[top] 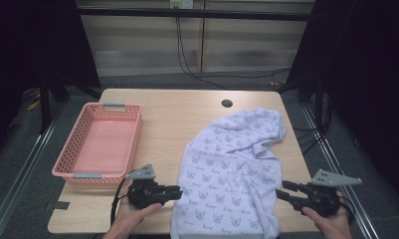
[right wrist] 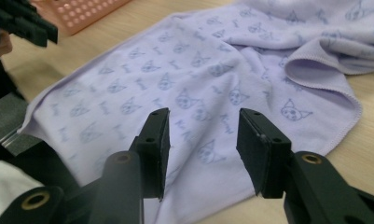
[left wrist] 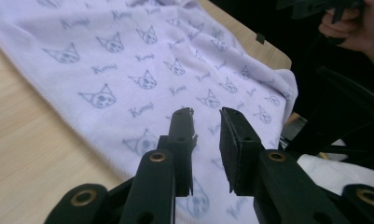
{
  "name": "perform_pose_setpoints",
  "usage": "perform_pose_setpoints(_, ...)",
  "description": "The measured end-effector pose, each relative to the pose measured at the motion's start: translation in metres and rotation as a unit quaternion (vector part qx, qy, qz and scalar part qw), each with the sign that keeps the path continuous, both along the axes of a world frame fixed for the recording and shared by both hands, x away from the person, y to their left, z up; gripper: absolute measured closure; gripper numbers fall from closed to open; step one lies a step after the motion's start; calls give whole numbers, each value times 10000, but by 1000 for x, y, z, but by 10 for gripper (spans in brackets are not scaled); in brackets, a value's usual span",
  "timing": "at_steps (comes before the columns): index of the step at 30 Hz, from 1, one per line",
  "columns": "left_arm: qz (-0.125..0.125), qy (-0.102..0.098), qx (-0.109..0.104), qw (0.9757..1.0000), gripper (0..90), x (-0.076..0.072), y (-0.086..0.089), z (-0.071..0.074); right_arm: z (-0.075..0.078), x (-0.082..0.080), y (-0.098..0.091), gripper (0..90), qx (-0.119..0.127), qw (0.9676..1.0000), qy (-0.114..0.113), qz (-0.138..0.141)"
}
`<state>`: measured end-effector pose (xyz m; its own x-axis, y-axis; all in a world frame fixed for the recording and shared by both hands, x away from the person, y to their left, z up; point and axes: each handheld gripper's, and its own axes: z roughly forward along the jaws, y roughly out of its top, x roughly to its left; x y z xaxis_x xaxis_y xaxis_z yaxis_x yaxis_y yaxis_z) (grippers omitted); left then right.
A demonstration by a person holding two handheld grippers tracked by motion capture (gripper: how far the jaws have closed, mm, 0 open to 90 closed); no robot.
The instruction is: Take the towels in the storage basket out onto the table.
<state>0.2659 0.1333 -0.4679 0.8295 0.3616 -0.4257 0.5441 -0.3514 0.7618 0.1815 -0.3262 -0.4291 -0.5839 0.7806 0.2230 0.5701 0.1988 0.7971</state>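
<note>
The lilac cat-print towel (top: 232,169) lies flat on the right half of the table (top: 172,114). Its long axis runs from the near edge, where its hem overhangs, toward the far right corner, where it bunches. Left gripper (top: 174,192) sits at the towel's near left edge, jaws apart, nothing gripped. Right gripper (top: 282,190) sits at its near right edge, jaws parted wider, released. The pink basket (top: 77,149) stands well left.

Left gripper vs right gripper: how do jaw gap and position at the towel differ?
The left gripper has a narrow jaw gap; the right gripper stands clearly wider. The left gripper sits at the towel's left edge, the right gripper at its right edge. Both are open, gripping nothing, pointing inward at the towel.
</note>
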Motion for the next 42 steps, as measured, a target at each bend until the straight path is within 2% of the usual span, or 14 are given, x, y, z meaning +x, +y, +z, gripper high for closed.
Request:
perform_pose_setpoints(1, -68, -92, 217, 9997, 748, 9, -8, -3, -4, 10, 2, 546, -78, 9999, 38, 52)
perform_pose_setpoints(2, -21, -68, 192, 9998, 752, 15, -12, -6, -9, 22, 5, 544, -320, 9995, 41, 3)
perform_pose_setpoints(4, 43, 75, 159, 9998, 761, 32, -20, -13, -17, 38, 7, 539, -254, 9995, 166, -29)
perform_pose_setpoints(6, 146, -3, 395, 9991, 768, 47, -28, -21, -30, 55, 10, 518, -467, 9987, 220, -45)
perform_pose_setpoints(7, 170, 164, 335, 9992, 770, 56, -32, -25, -35, 62, 11, 511, -340, 9986, 394, -64)
perform_pose_setpoints(9, 214, -161, 711, 9971, 753, 62, -40, -26, -42, 72, 16, 495, -608, 9971, 453, -11)
perform_pose_setpoints(13, 266, -160, 976, 9947, 725, 68, -43, -38, -50, 84, 17, 468, -696, 9964, 465, -101)
perform_pose_setpoints(15, 284, -83, 917, 9953, 740, 69, -40, -39, -55, 90, 15, 457, -749, 9960, 468, -116)
perform_pose_setpoints(18, 241, -240, 1057, 9938, 843, 68, -37, -39, -61, 95, 15, 449, -776, 9955, 515, -155)
perform_pose_setpoints(20, 310, -147, 947, 9949, 881, 66, -33, -40, -66, 94, 19, 448, -897, 9941, 604, -101)
perform_pose_setpoints(26, 172, -235, 1220, 9921, 900, 49, -18, -35, -69, 92, 28, 482, -1082, 9928, 500, 70)
perform_pose_setpoints(33, 141, -23, 1224, 9924, 900, 23, 12, -33, -68, 90, 40, 775, -940, 9928, 676, 301)
perform_pose_setpoints(39, -191, 170, 1243, 9919, 900, -8, 20, -30, -67, 75, 50, 852, -826, 9910, 838, 639)
perform_pose_setpoints(42, -457, 115, 1302, 9904, 900, -23, 15, -28, -66, 58, 49, 854, -766, 9898, 938, 744)
